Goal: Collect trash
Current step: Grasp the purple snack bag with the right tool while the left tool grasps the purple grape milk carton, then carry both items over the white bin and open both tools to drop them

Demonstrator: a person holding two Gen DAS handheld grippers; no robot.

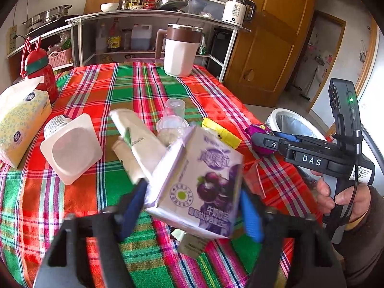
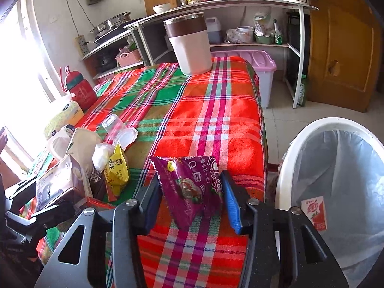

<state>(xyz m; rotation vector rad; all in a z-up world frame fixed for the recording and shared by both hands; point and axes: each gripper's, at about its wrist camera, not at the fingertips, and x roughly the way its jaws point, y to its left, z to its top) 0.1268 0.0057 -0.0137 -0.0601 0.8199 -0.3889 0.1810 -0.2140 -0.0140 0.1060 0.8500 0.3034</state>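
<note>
My right tongs (image 2: 192, 196) pinched the purple snack wrapper (image 2: 192, 189); the bin (image 2: 300, 144) sat just right of them, nearer than from my left tongs (image 1: 192, 206), which were squeezing a purple milk carton (image 1: 199, 182).

bright daylight floods in from the blown-out window (image 2: 21, 55) at left; the purple-and-white milk carton (image 1: 199, 180) is motion-blurred; fisheye edges curve and darken.
</note>
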